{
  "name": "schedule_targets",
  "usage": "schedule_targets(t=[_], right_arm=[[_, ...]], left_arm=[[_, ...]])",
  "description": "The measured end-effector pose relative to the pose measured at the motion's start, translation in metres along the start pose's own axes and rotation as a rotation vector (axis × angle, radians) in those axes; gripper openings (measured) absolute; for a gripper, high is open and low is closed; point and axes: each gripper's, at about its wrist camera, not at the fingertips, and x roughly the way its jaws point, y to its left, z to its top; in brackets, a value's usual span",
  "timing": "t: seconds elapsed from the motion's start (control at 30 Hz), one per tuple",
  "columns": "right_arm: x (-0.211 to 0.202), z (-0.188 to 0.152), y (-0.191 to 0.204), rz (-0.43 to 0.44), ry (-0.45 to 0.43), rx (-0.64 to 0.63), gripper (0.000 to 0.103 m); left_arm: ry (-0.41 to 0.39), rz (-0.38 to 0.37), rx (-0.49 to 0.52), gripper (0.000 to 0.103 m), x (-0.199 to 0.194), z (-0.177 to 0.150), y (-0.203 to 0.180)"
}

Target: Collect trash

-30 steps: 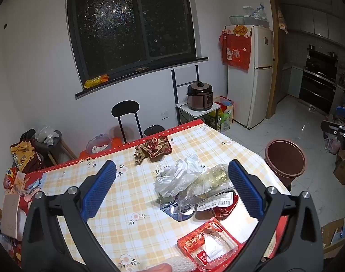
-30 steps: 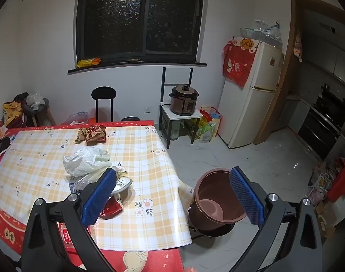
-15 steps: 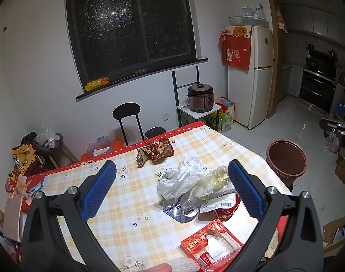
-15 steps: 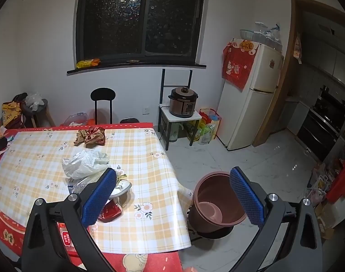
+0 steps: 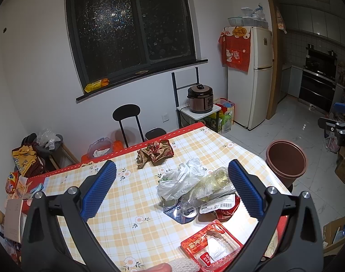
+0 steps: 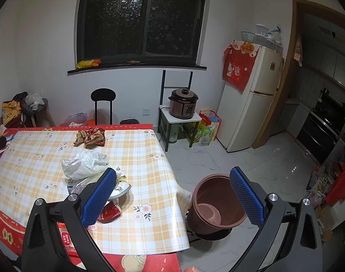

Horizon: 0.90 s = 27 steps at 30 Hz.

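Crinkled white plastic bag atop glossy wrapper heap on checked tablecloth; left gripper and right gripper both spread wide (empty), round brown bin beside table.

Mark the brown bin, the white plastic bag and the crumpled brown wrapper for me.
brown bin [image 6: 217, 206], right wrist view, on its inner wall.
white plastic bag [image 5: 181, 179], left wrist view, on the middle of the crumpled plastic.
crumpled brown wrapper [image 5: 155, 153], left wrist view, on its centre folds.

Red food tray print unreadable; right hand-held gripper cut by frame edge.
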Motion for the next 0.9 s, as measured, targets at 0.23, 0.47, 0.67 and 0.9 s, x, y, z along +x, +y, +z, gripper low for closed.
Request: schedule_targets(t=[0.23, 0.47, 0.67, 0.9], right_arm=[[0.000, 0.000, 0.000, -0.001, -0.001, -0.001, 0.099], [-0.001, 0.001, 0.000, -0.002, 0.000, -0.003, 0.099], [-0.001, 0.001, 0.000, -0.004, -0.001, -0.004, 0.099], [0.001, 0.003, -0.003, -0.004, -0.001, -0.005, 0.099]], left_arm=[[-0.003, -0.001, 0.007, 0.097, -0.008, 0.009, -0.004], [-0.004, -0.003, 0.006, 0.097, -0.008, 0.009, -0.005], [-0.005, -0.003, 0.006, 0.097, -0.009, 0.010, -0.005], [-0.006, -0.004, 0.006, 0.097, -0.010, 0.011, -0.006]])
